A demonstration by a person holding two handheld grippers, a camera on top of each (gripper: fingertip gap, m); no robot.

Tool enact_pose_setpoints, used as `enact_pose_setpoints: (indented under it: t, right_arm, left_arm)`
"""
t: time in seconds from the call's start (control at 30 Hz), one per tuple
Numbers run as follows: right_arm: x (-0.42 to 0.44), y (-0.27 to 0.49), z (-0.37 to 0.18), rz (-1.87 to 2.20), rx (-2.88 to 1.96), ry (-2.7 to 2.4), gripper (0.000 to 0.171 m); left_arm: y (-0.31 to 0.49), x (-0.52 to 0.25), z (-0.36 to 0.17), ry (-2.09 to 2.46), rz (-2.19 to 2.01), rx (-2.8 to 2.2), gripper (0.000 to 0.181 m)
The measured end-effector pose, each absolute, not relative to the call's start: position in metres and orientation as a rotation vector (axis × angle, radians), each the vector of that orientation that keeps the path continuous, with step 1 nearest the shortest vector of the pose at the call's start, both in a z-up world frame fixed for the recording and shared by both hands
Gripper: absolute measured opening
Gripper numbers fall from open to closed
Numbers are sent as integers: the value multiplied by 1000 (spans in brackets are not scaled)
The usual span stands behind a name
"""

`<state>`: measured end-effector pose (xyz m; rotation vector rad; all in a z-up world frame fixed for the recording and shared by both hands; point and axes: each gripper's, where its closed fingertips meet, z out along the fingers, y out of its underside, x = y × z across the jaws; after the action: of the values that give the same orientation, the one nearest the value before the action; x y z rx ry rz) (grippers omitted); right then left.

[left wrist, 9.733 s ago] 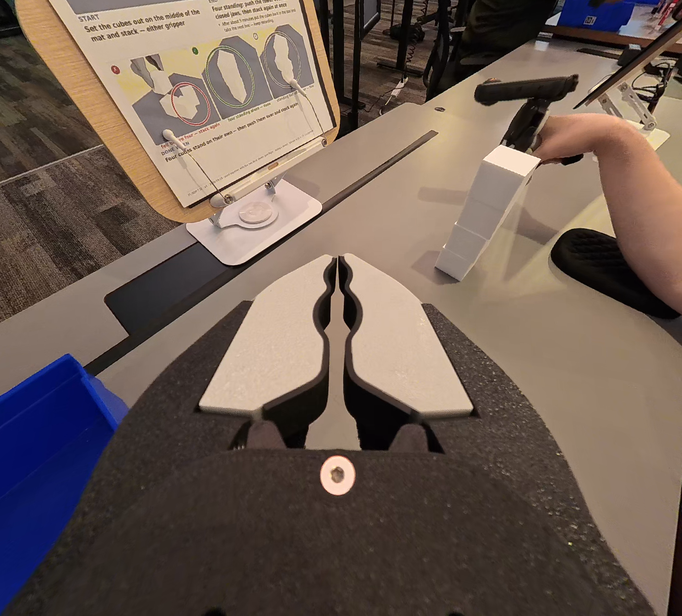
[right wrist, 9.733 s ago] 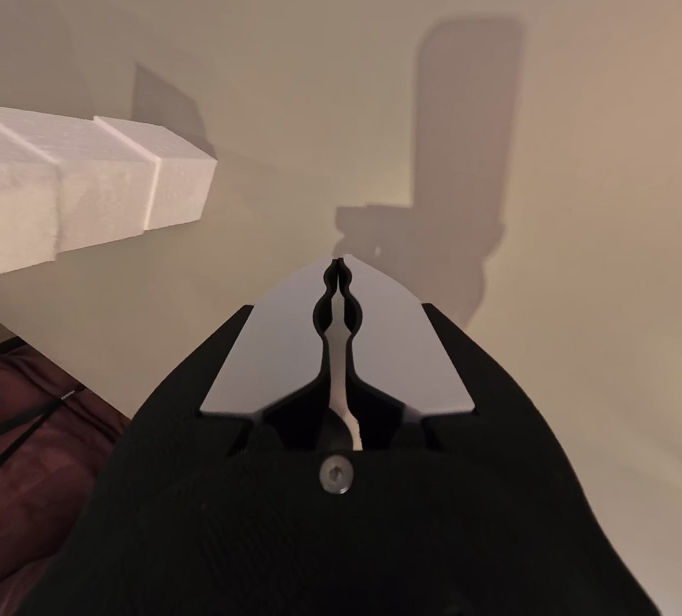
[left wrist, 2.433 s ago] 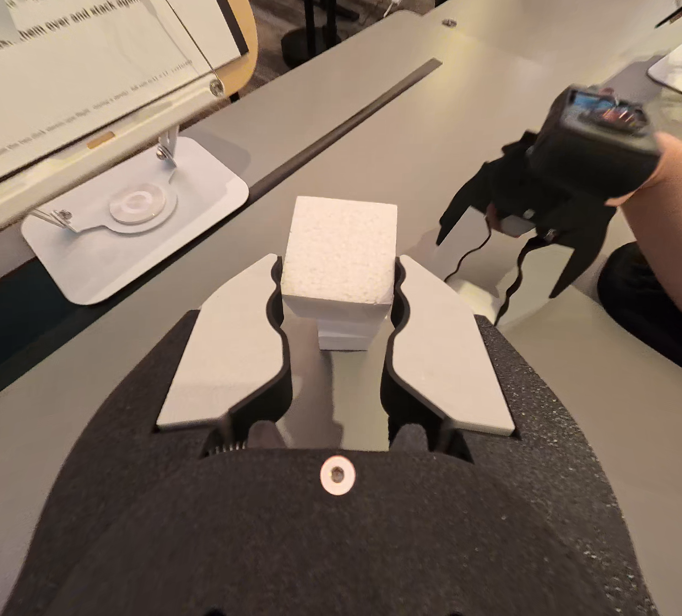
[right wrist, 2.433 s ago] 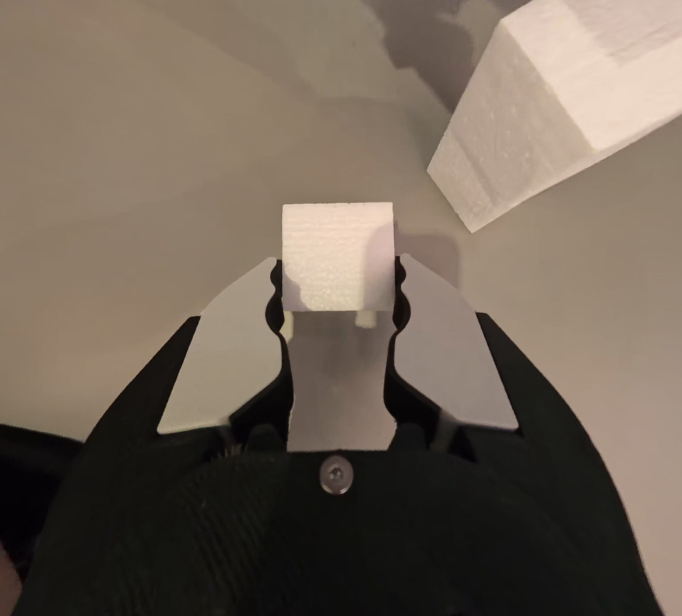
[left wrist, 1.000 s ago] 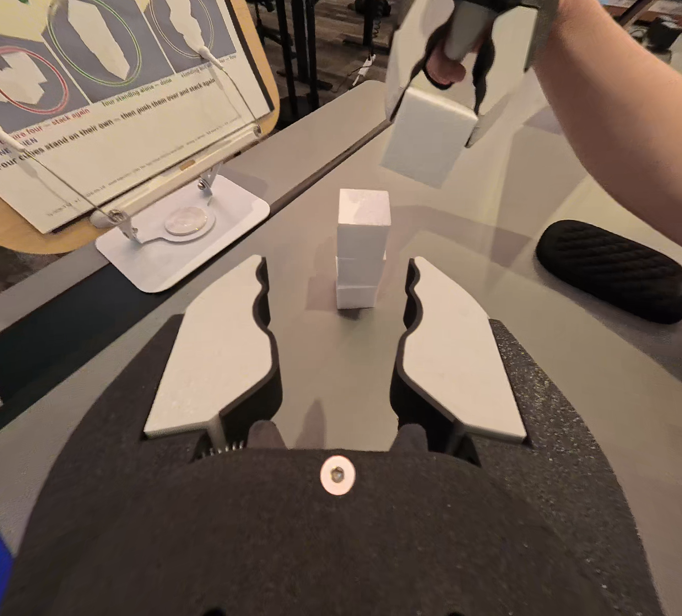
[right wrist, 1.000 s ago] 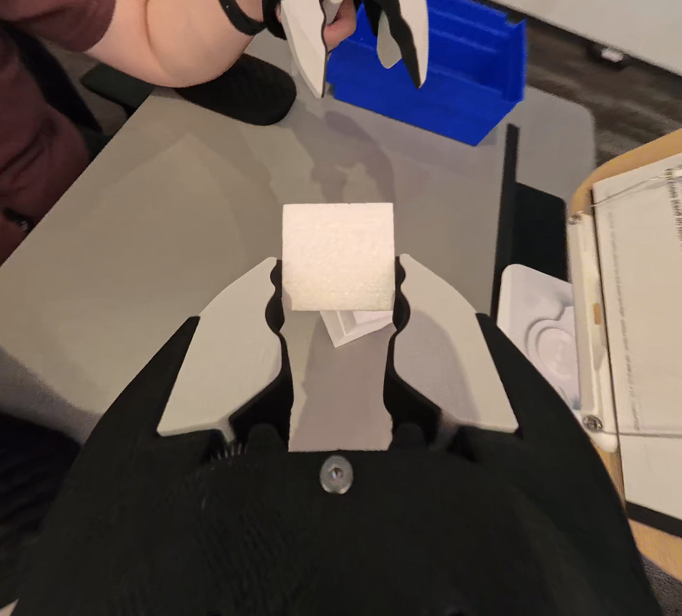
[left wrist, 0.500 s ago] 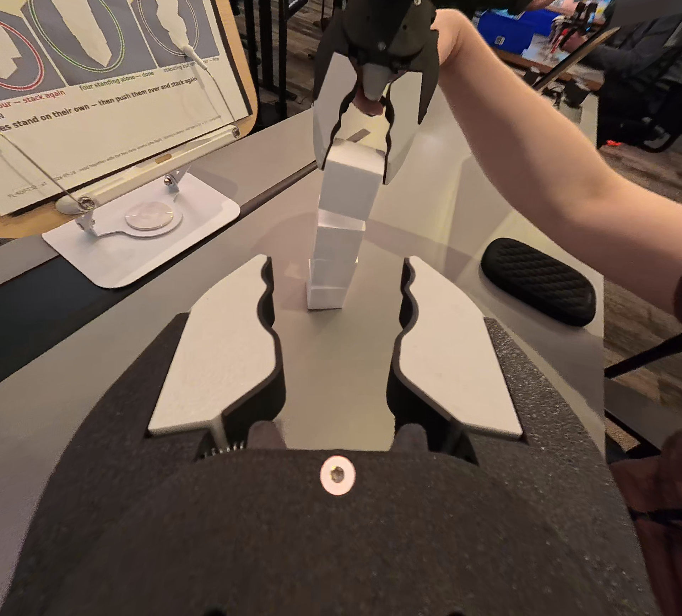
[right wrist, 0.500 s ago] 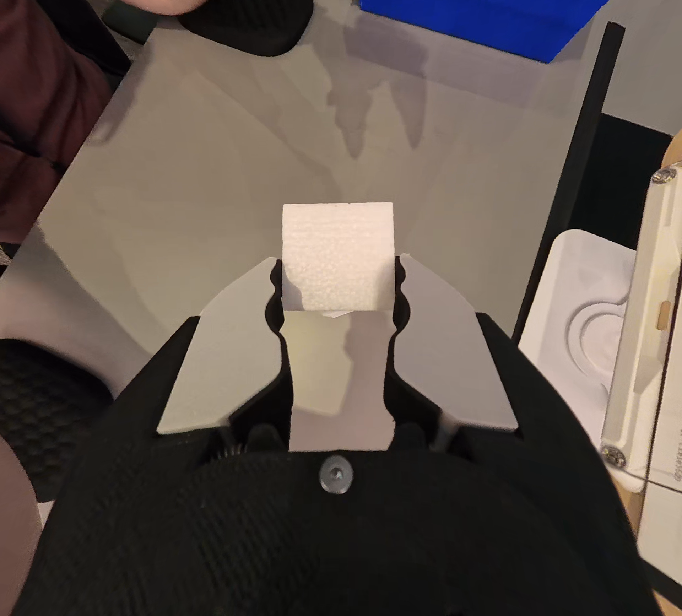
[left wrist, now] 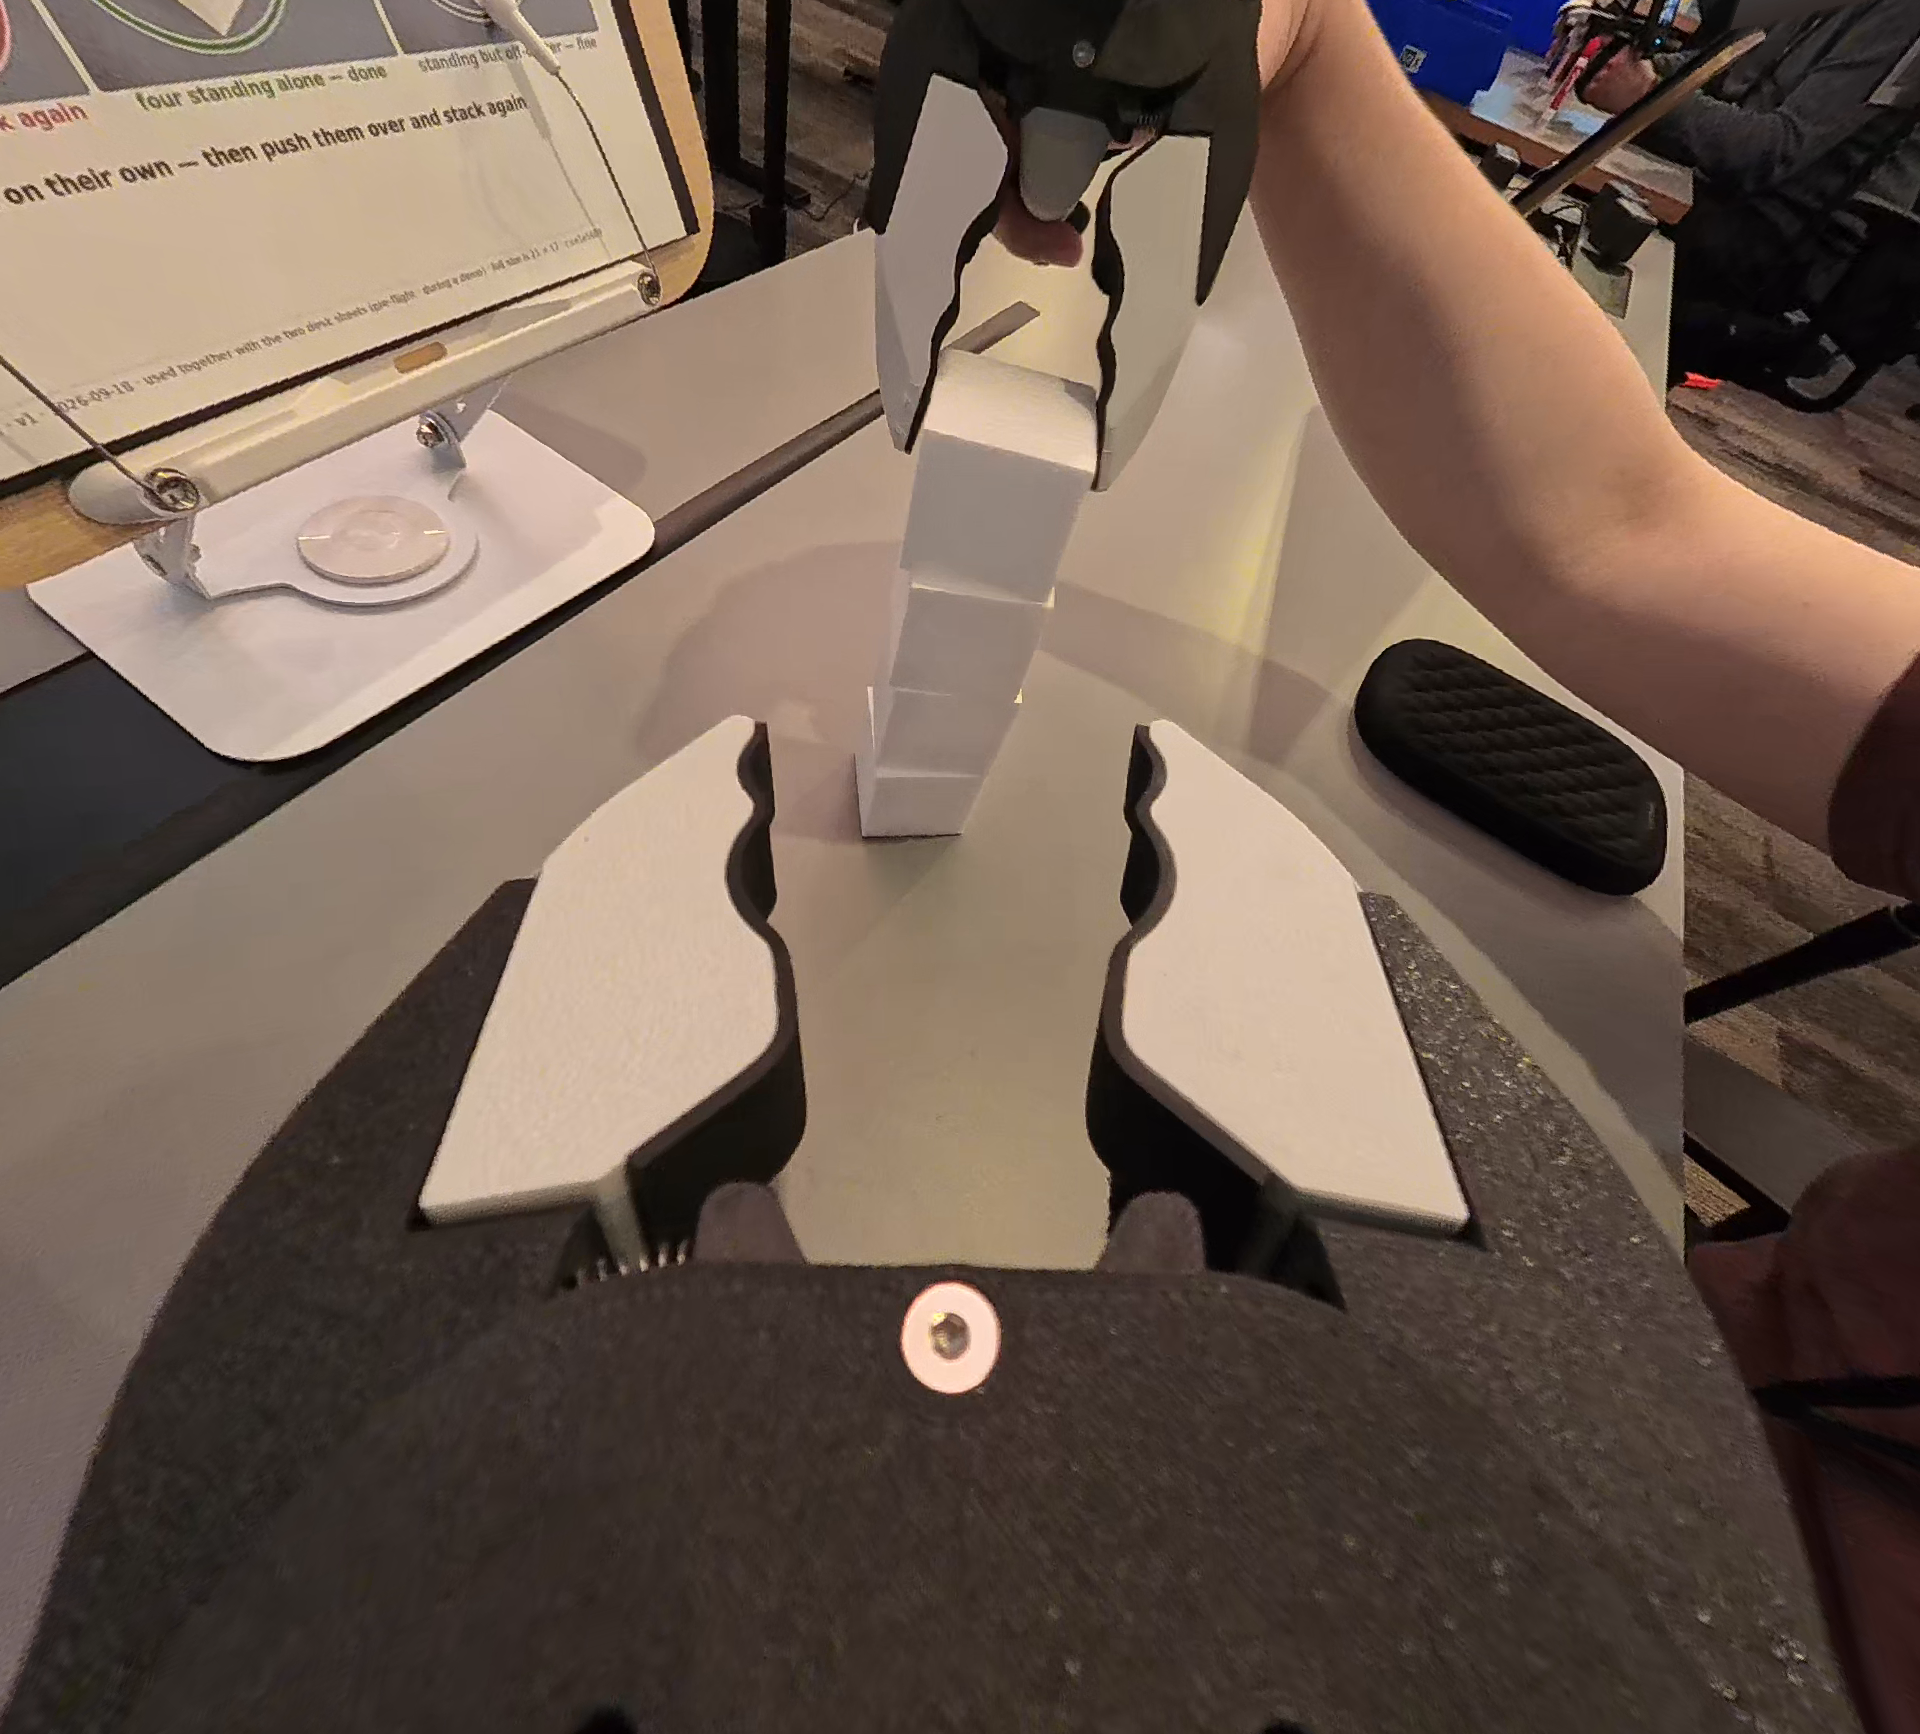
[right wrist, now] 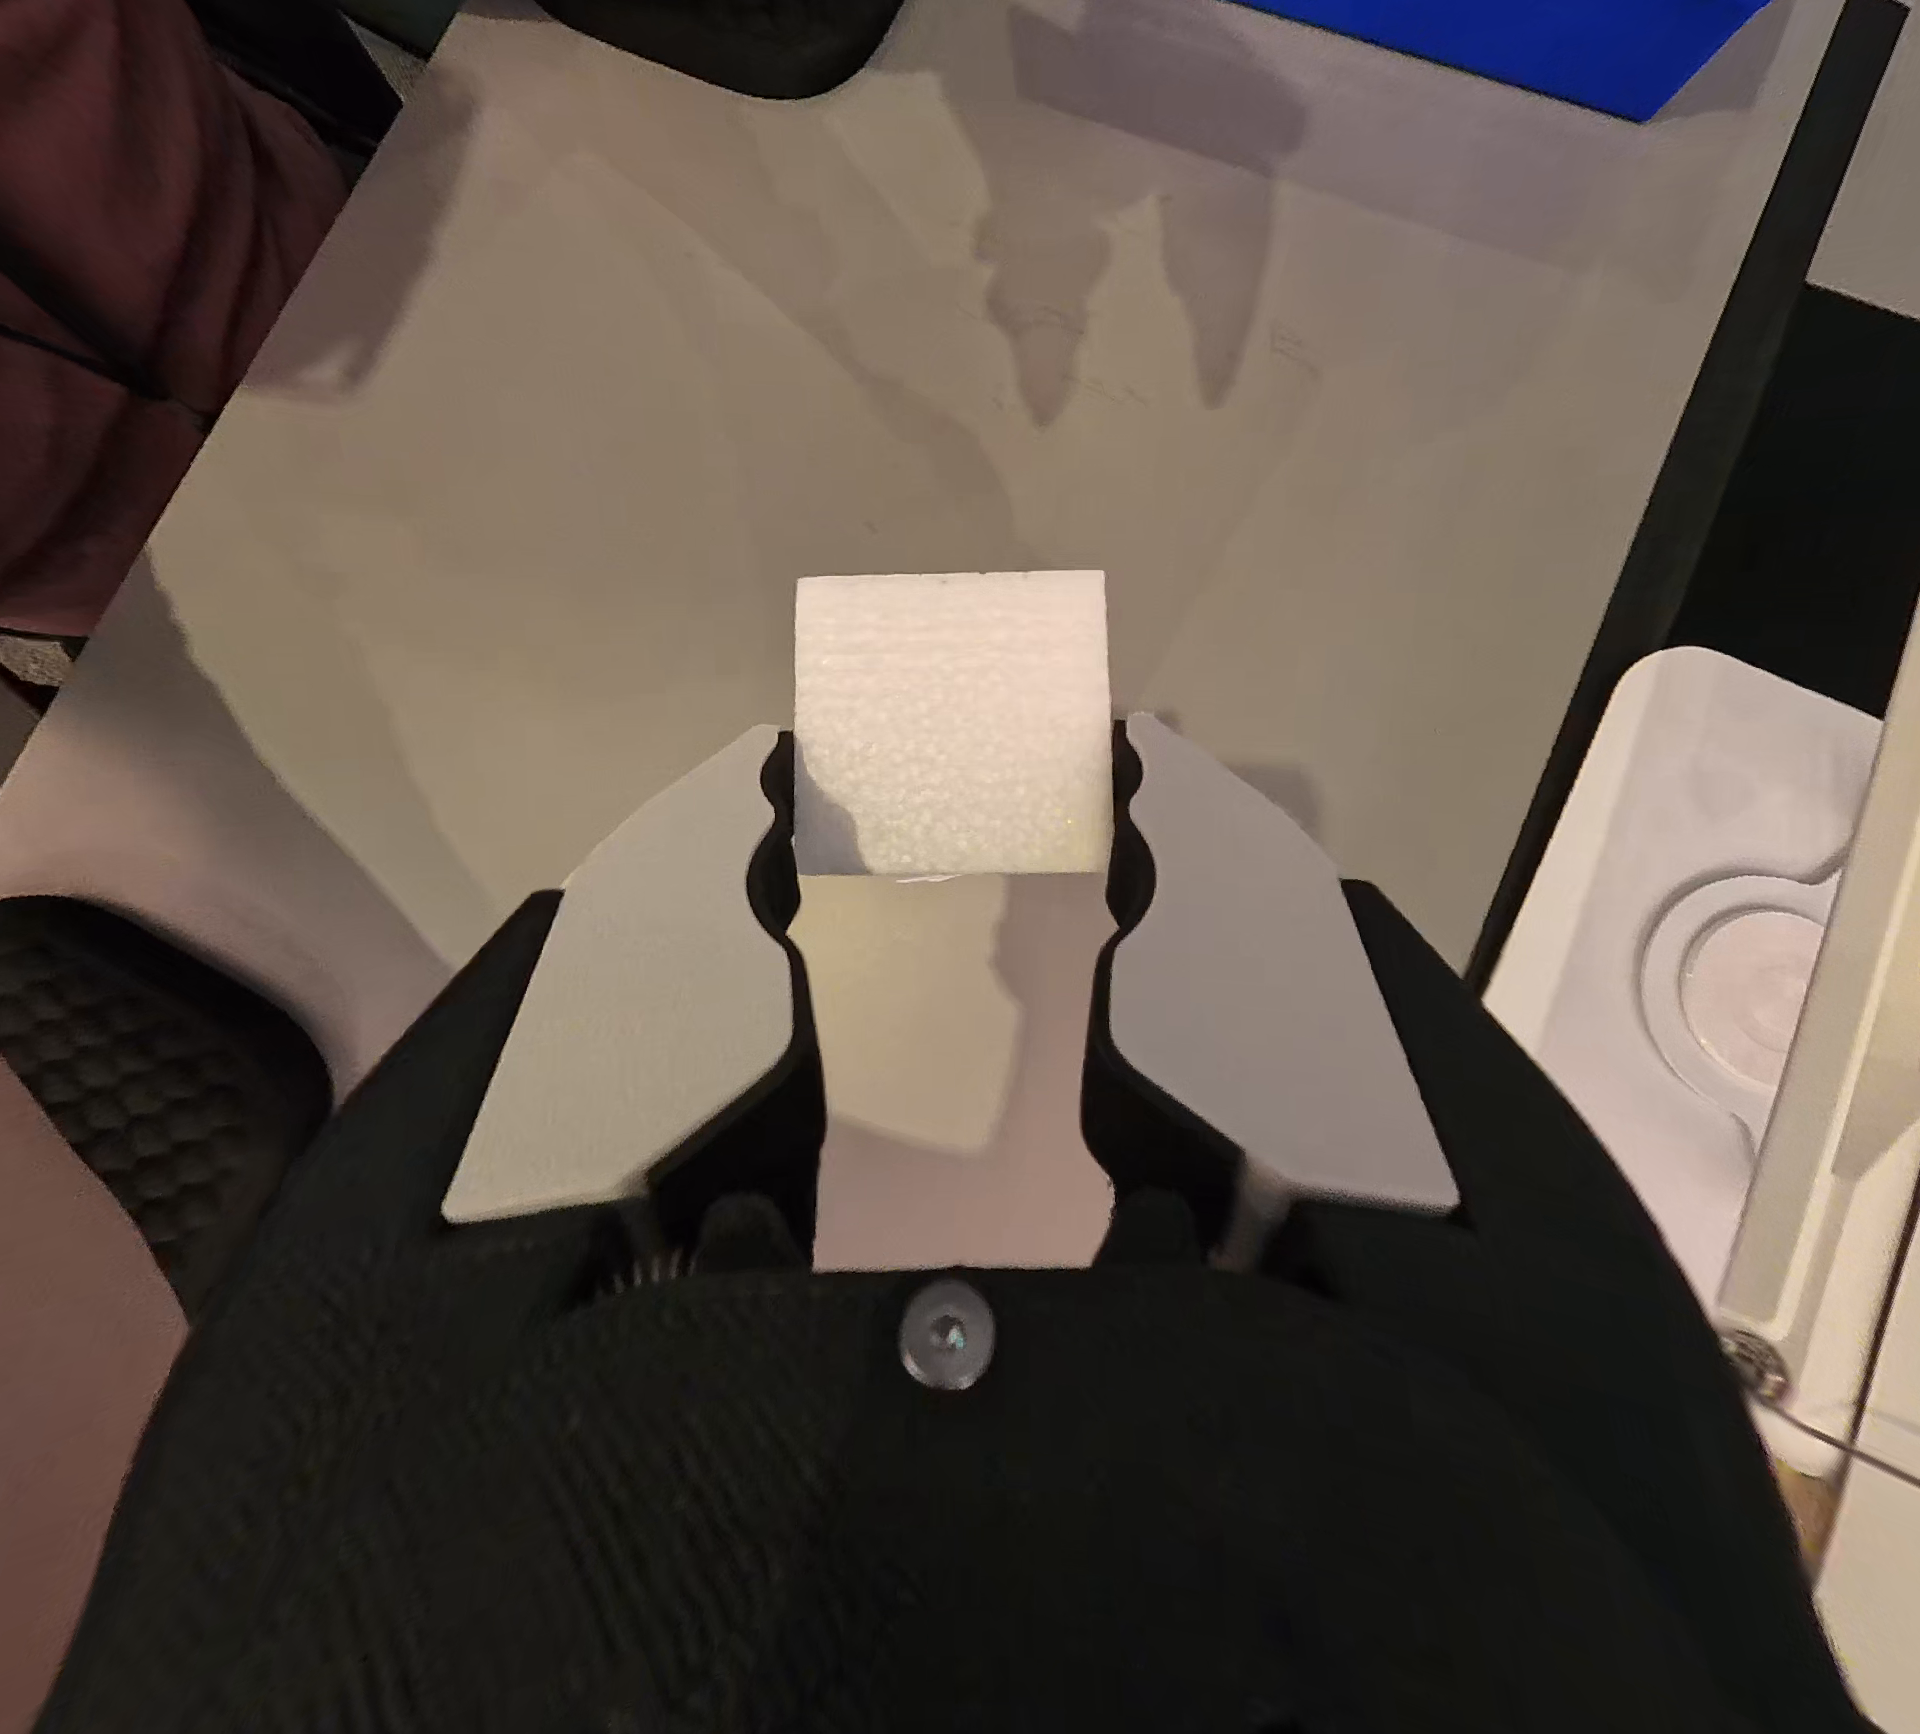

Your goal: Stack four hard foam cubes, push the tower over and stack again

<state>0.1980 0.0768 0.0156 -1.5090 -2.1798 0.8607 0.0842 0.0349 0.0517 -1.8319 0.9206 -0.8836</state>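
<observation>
Fourth white foam cube gripped by our right gripper, atop the stack.
Left gripper spread, empty, low near the grey table's middle.

Four white foam cubes stacked upright on table, slightly staggered.

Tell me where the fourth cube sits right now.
In the left wrist view the top cube sits on the tower's three lower cubes at mid-table, pinched by the right gripper coming from above. The open left gripper waits in front.
</observation>
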Motion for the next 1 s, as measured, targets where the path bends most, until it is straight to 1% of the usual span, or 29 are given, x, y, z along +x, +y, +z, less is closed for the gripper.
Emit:
enact_pose_setpoints:
  t: [0.03,0.07,0.1,0.2,0.27,0.37,0.47,0.53,0.6,0.63,0.7,0.73,0.83,0.93,1.0]
  right_arm:
    - [198,76,16,859,-1522,-2177,61]
    - [198,77,15,842,-1530,-2173,67]
    - [198,77,16,826,-1533,-2172,71]
    - [201,75,24,802,-1521,-2137,77]
    - [204,71,37,812,-1480,-2072,78]
    - [212,56,67,894,-1370,-1902,79]
    - [224,26,91,1052,-1345,-1699,78]
    - [230,12,93,1052,-1396,-1586,78]
    - [235,8,90,950,-1443,-1505,77]
    - [237,8,91,904,-1441,-1458,74]
    - [242,12,103,852,-1418,-1326,64]
    - [245,14,111,853,-1396,-1250,63]
    - [257,14,136,901,-1300,-1078,64]
    - [263,1,139,1028,-1198,-1022,66]
    - [265,0,130,1069,-1161,-1000,64]
  left_arm:
    - [36,85,51,921,-883,-1835,66]
    - [36,85,50,922,-885,-1836,67]
    - [37,85,50,920,-887,-1838,67]
    - [37,85,49,916,-896,-1839,68]
    - [38,83,51,908,-894,-1836,68]
    - [38,80,59,889,-903,-1805,68]
    - [38,73,71,858,-917,-1760,68]
    - [35,70,81,849,-965,-1713,68]
    - [25,69,96,839,-1087,-1631,65]
    - [21,68,104,834,-1143,-1587,63]
    - [17,63,118,804,-1193,-1506,57]
    - [16,61,123,797,-1195,-1469,54]
    - [8,56,138,798,-1228,-1337,44]
    - [1,53,145,800,-1275,-1281,42]
    - [1,56,133,869,-1232,-1332,45]
